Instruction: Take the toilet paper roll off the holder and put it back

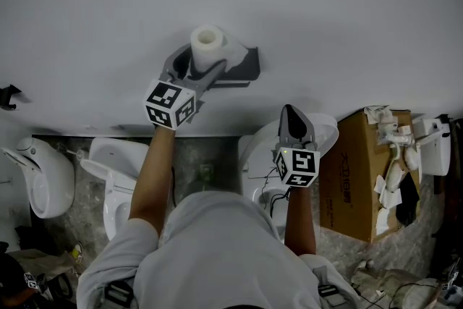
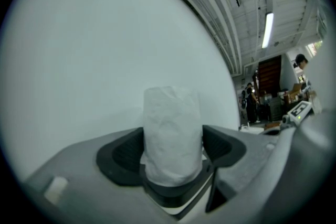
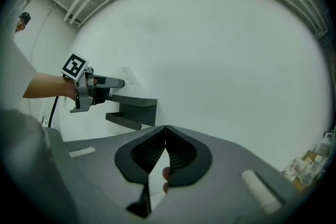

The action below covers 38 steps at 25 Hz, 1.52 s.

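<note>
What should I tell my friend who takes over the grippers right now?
Left gripper: open, jaws either side of the toilet paper roll, not visibly squeezing it.
Right gripper: shut, empty, right of the holder.
Roll: upright on the holder.
Done: can't tell whether it has been off yet.
Left: if not, lift it off and put it back.

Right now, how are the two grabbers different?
The left gripper has its jaws wide around the toilet paper roll; the right gripper has them pressed together, empty. The left gripper reaches the holder; the right gripper hangs back. Both carry a marker cube.
</note>
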### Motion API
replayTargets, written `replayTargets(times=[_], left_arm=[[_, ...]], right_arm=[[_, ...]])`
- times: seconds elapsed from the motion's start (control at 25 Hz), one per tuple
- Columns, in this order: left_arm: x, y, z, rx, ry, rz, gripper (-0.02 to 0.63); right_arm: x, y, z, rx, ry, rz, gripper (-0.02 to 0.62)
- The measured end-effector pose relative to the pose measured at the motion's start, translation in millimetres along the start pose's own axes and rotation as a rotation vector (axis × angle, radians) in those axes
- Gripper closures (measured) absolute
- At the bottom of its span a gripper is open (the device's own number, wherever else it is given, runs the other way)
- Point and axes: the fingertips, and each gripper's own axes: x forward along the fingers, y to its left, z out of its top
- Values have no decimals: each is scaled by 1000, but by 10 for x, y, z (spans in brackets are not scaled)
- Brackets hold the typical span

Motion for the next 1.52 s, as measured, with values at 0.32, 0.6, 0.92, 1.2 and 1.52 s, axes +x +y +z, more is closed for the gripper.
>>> replayTargets(times=[0.32,0.6,0.92,1.2,1.52], left_arm=[[-169,14,58,7,-14,5,244],[-458,19,148,11,-39,24,251],[-963,52,225,14,-57,65,318],[-1458,62,253,14,-61,111,423],[-1975,102,187,-1,-38,184,477]], right_arm=[[-36,96,24,0,-3,-2,592],[-88,287,53,0,-1,5,592],[-199,591,141,7,-12,13,592],[-335,917,221,15,-24,34,592],[-408,1210,296,11,-28,67,592]])
